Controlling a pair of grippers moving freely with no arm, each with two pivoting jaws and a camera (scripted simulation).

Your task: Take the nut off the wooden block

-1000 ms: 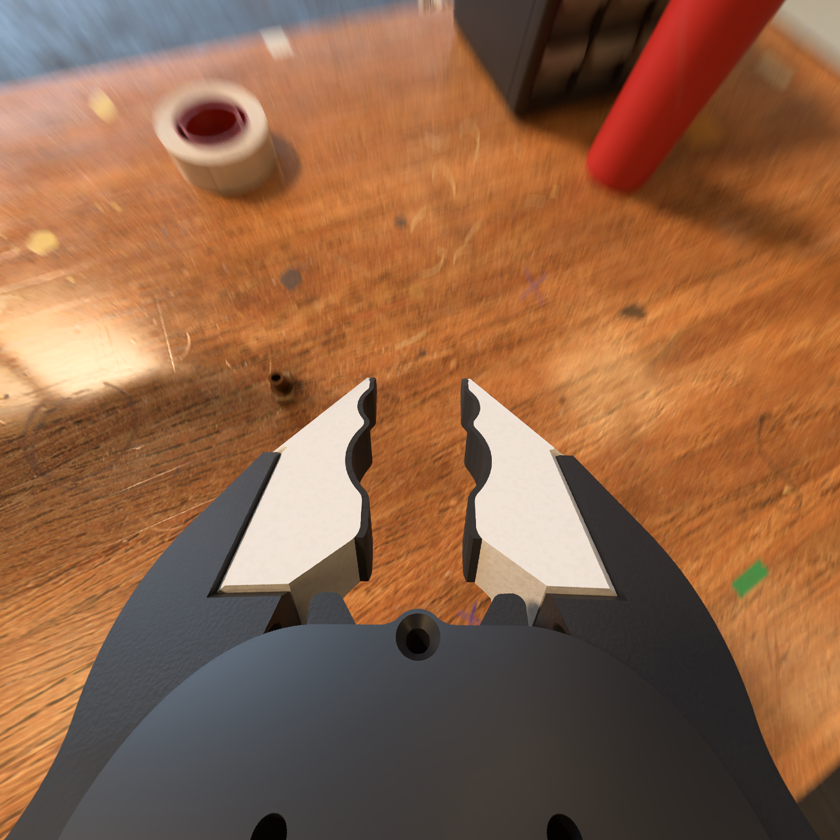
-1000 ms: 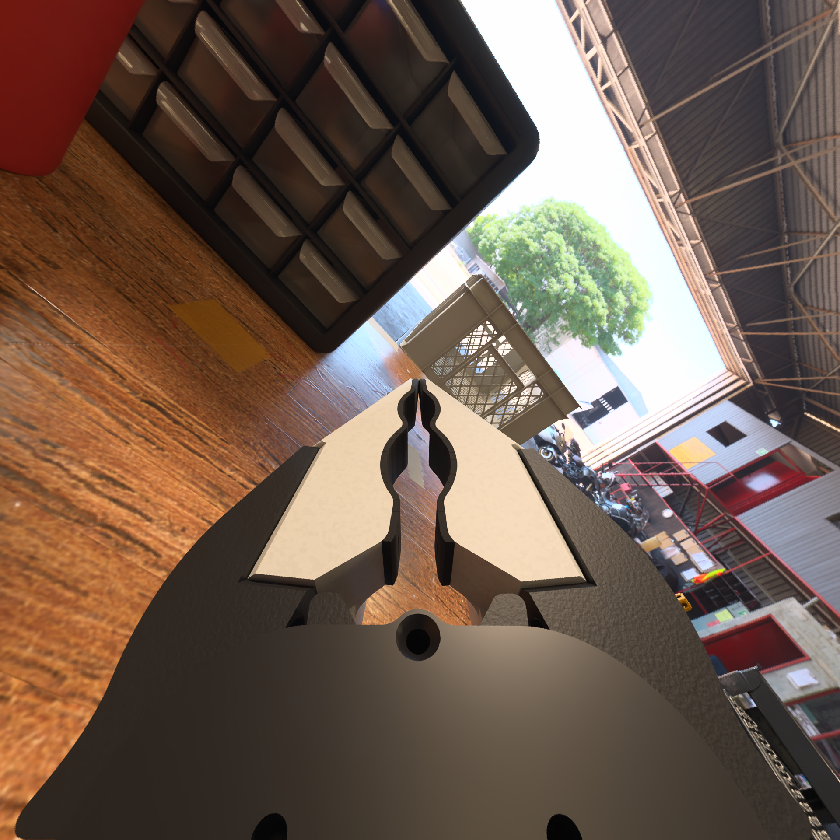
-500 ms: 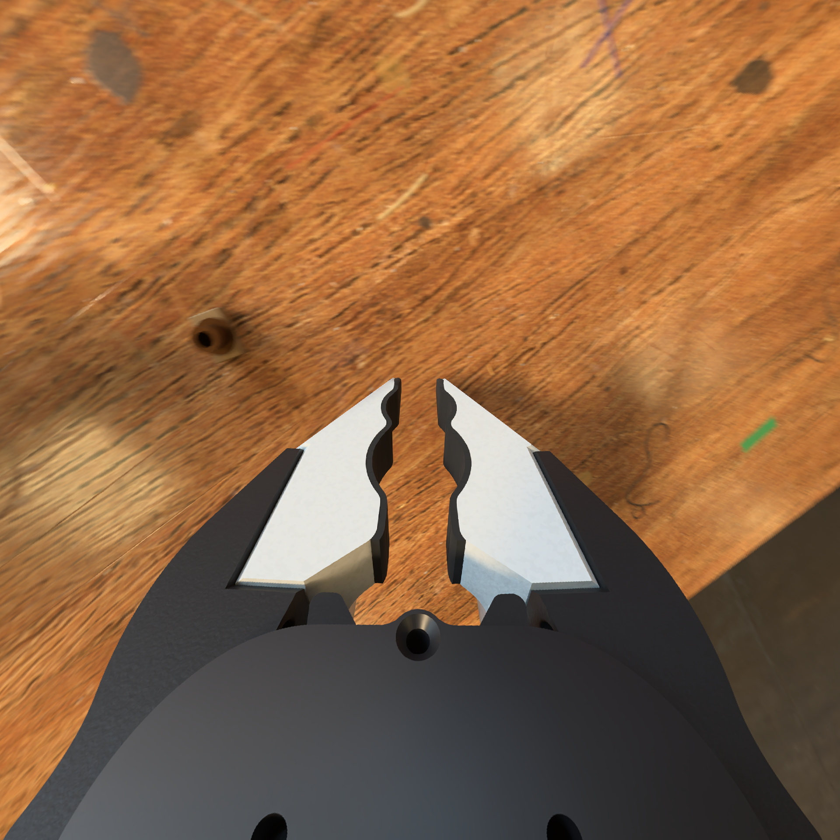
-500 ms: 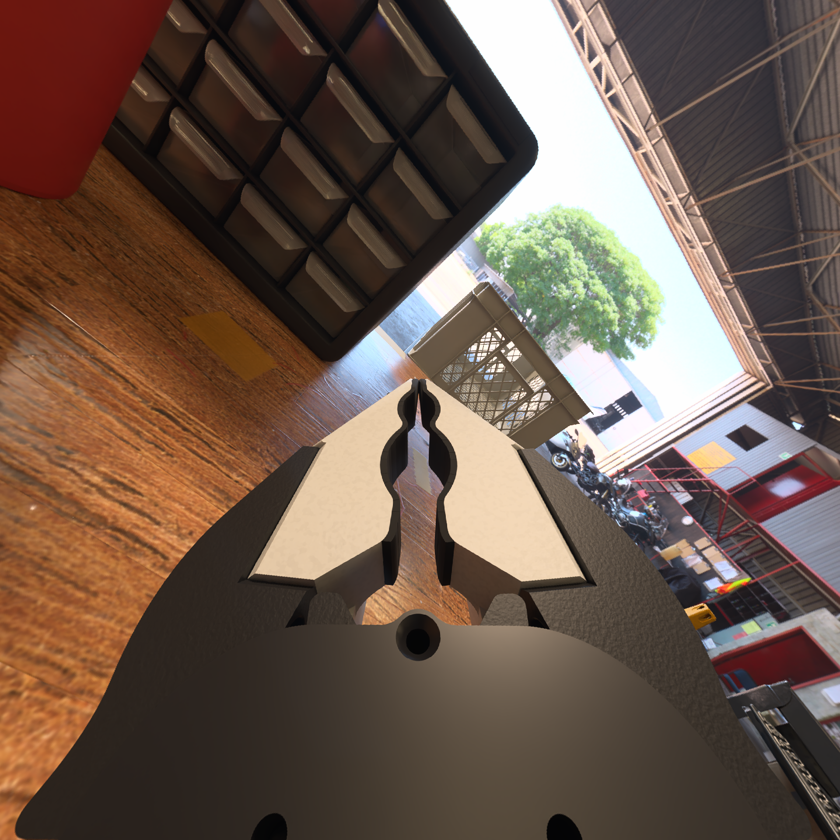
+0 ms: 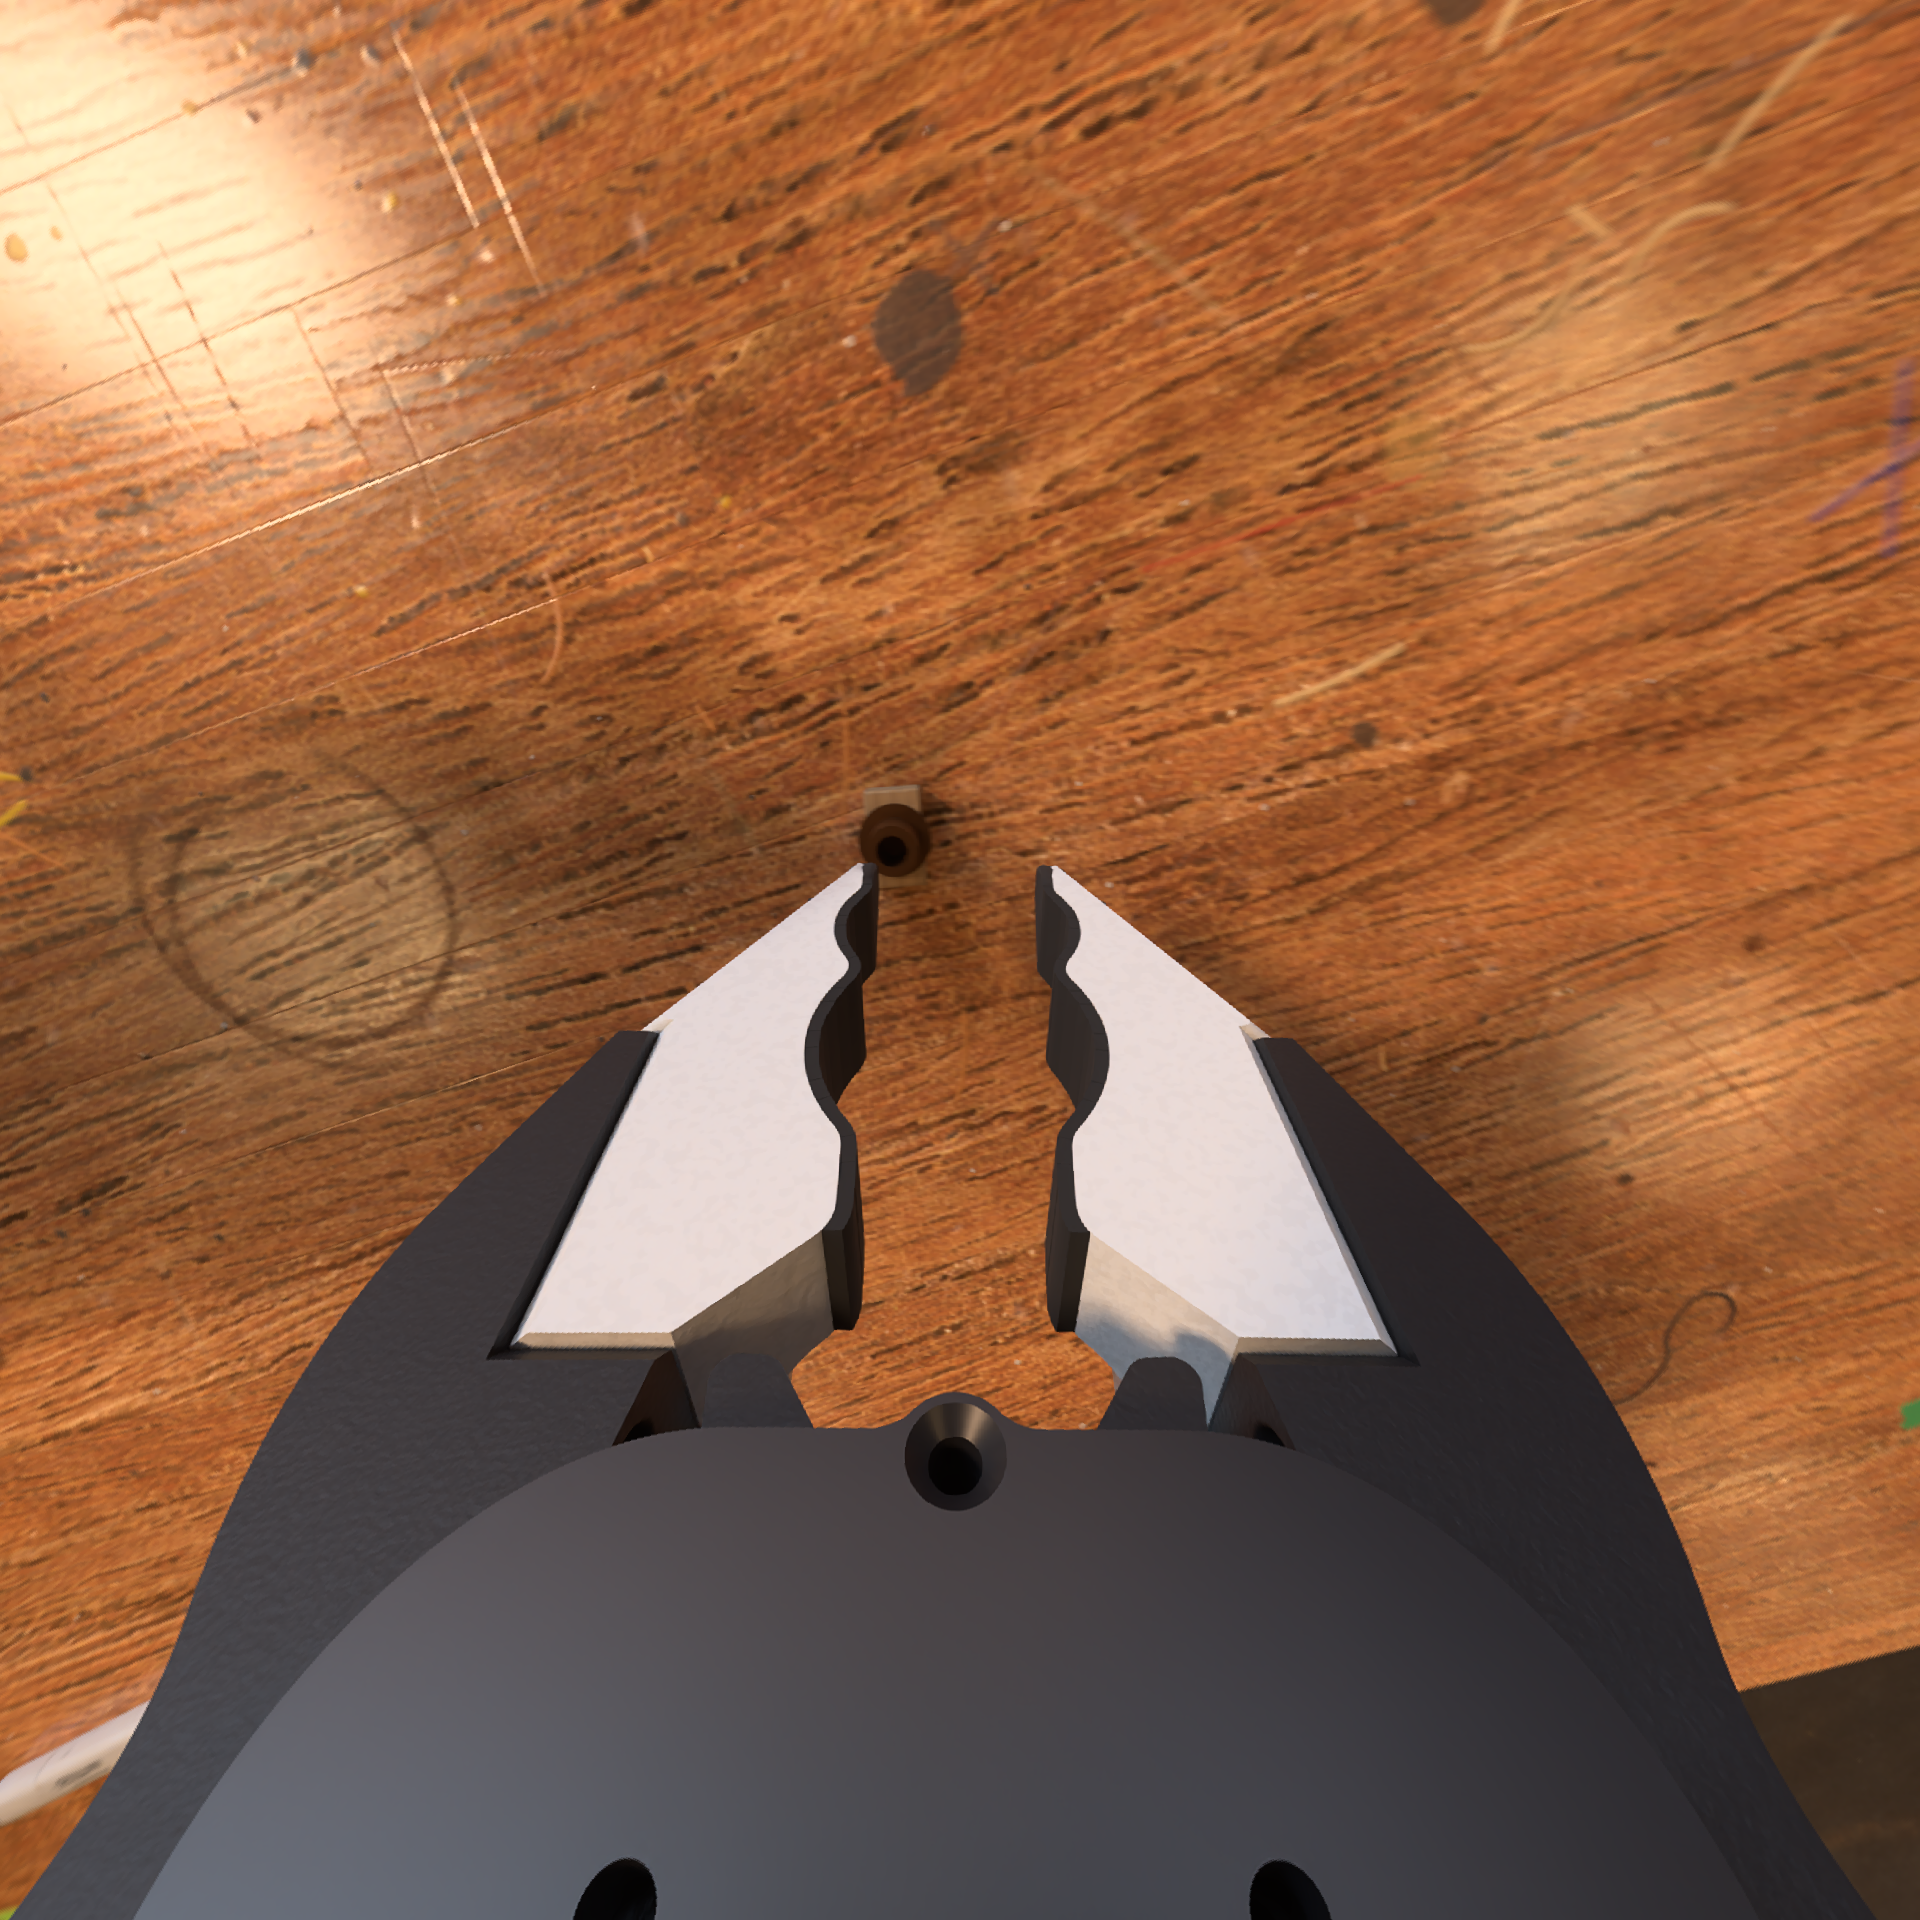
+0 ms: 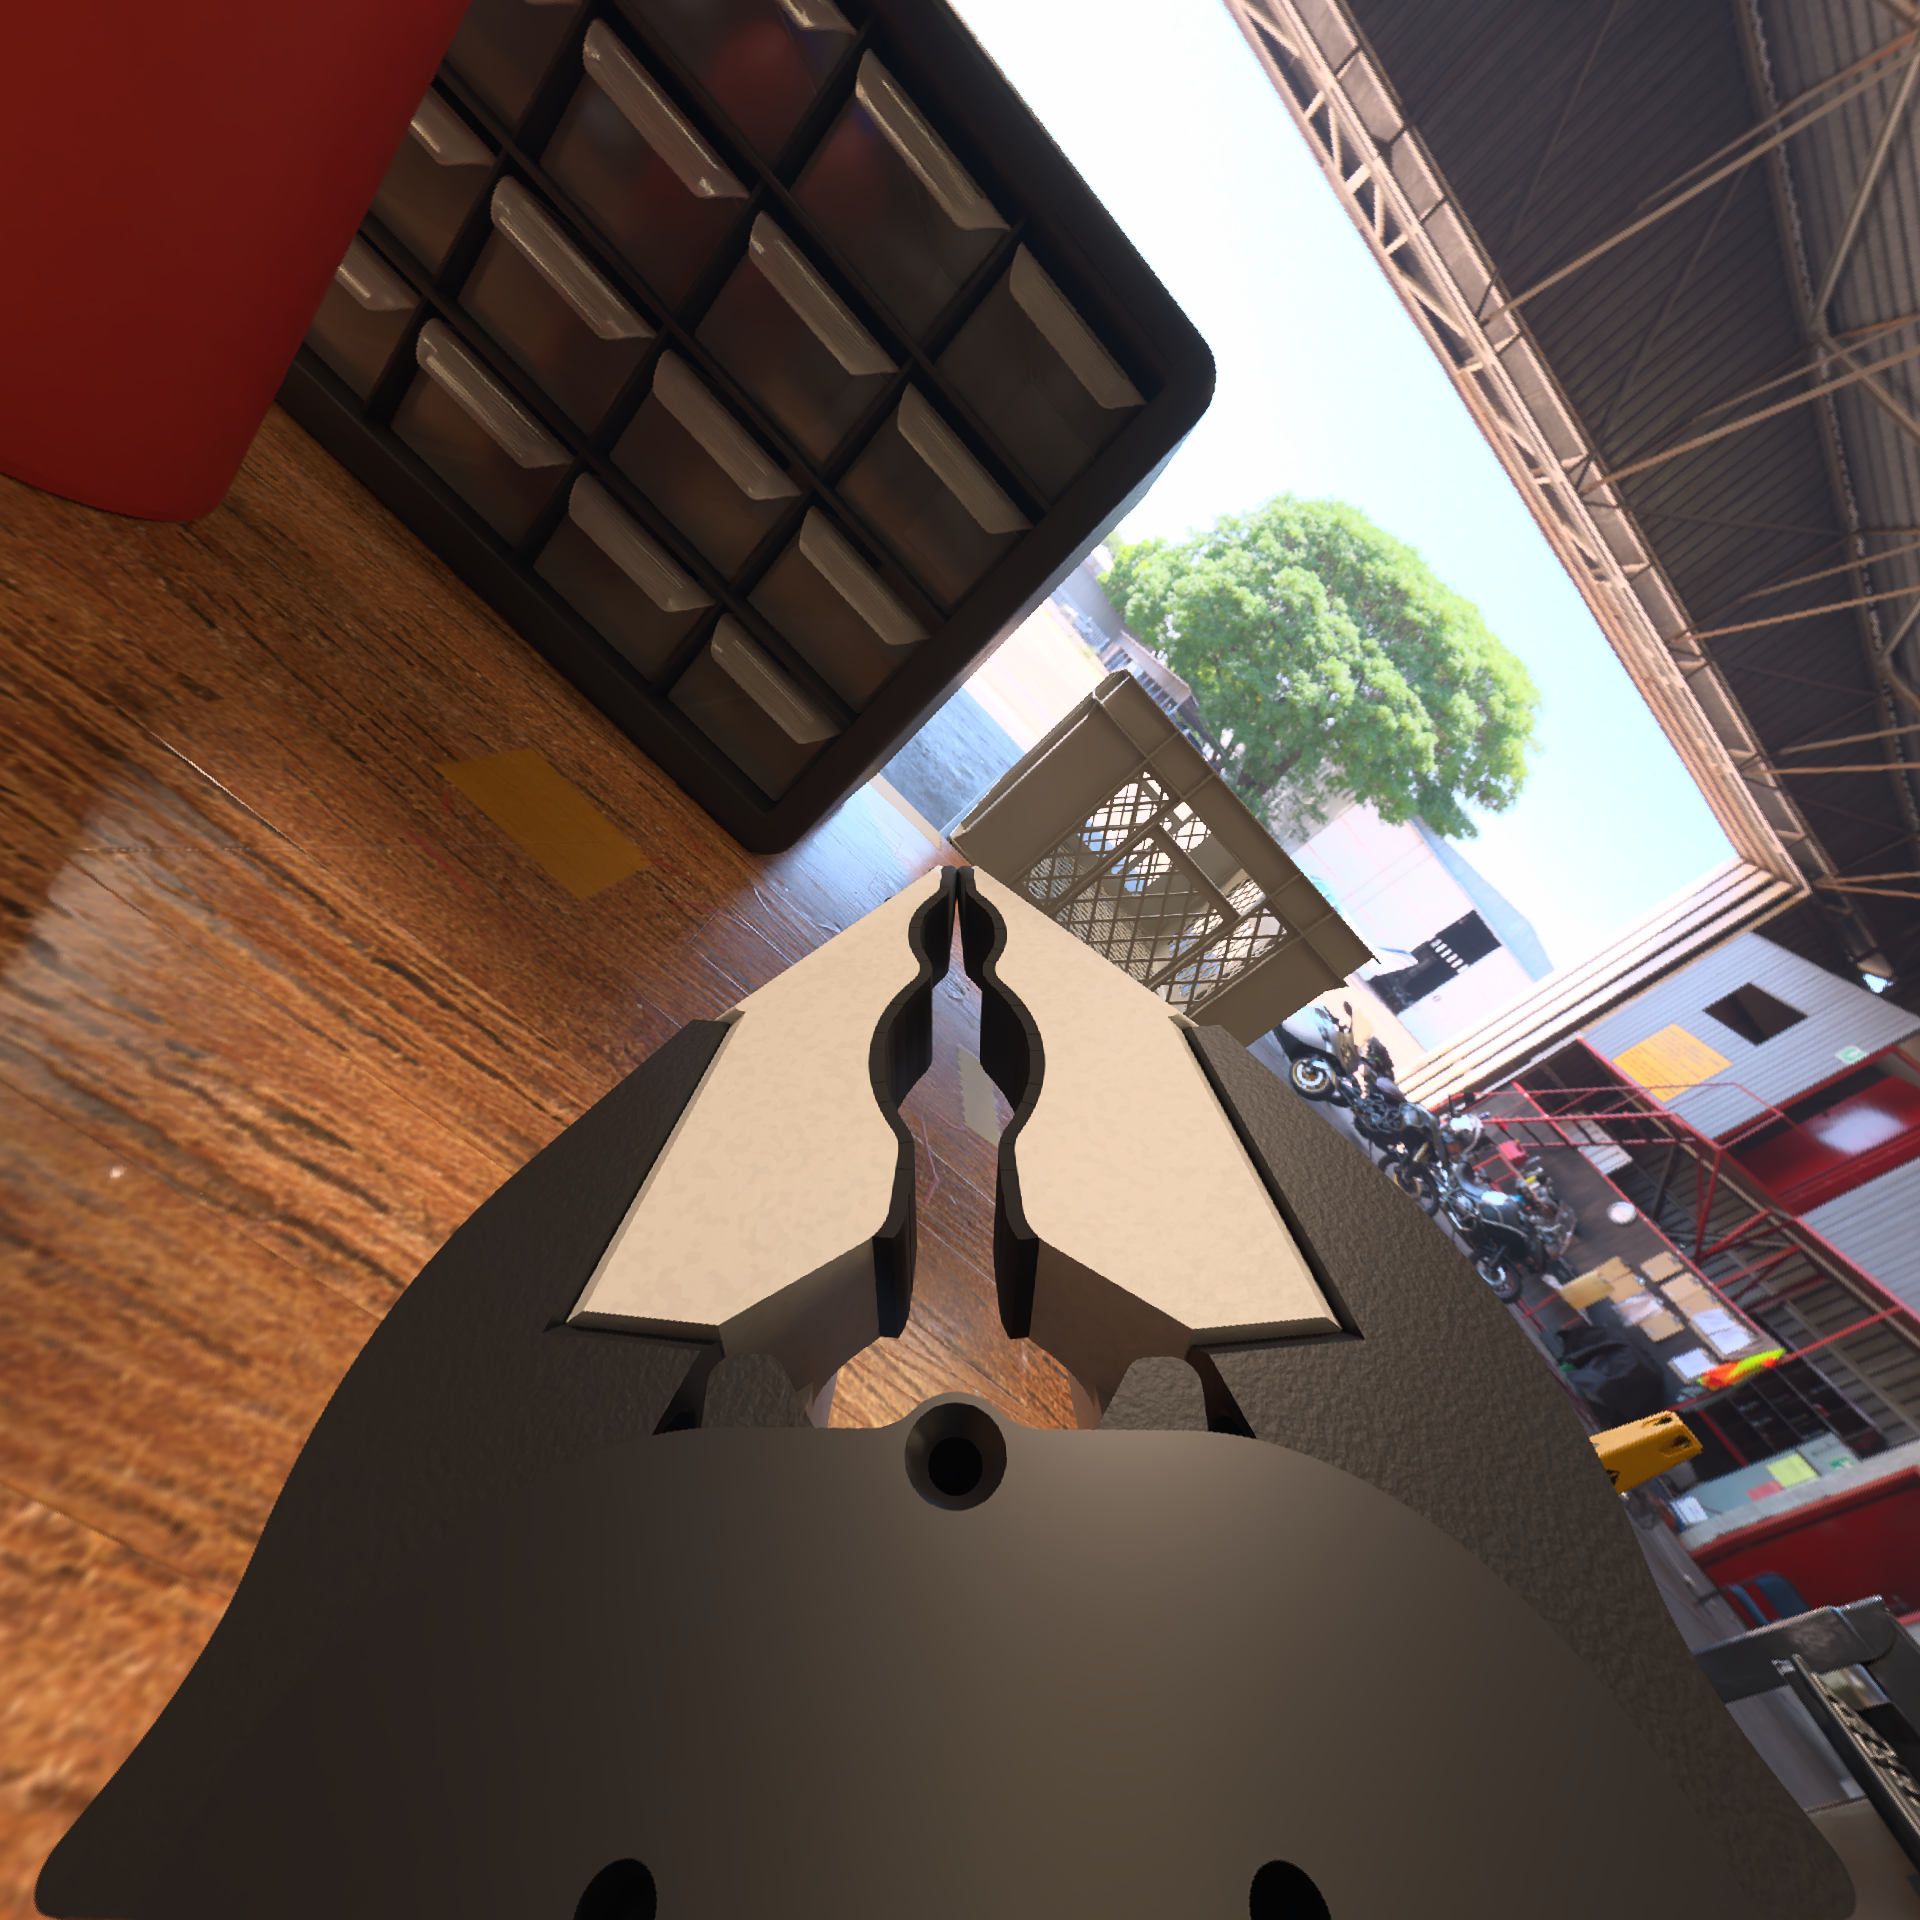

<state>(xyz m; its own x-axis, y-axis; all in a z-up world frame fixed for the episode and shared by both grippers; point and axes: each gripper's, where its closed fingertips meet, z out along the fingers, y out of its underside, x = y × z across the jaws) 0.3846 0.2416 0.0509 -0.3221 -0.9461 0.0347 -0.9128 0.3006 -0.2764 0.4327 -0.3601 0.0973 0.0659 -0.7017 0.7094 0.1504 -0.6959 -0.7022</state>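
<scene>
In the left wrist view a small dark brown nut [image 5: 894, 844] sits on a tiny pale wooden block [image 5: 894, 802] on the wooden table [image 5: 1351, 520]. My left gripper [image 5: 956, 873] is open, looking straight down, its left fingertip [image 5: 857, 894] just below the nut; the nut lies just beyond the gap, toward the left finger. My right gripper [image 6: 956, 883] is shut and empty, low over the table, away from the nut, which does not show in its view.
In the right wrist view a black drawer cabinet [image 6: 779, 416] and a red cylinder [image 6: 156, 239] stand on the table [image 6: 260, 987]; a yellow patch [image 6: 540, 821] lies flat. The table's edge [image 5: 1829, 1673] runs at the lower right of the left wrist view.
My left gripper has moved over to the nut and opened wider; the nut went from far left to just past the fingertips. The right gripper has shifted only slightly and stays shut.
</scene>
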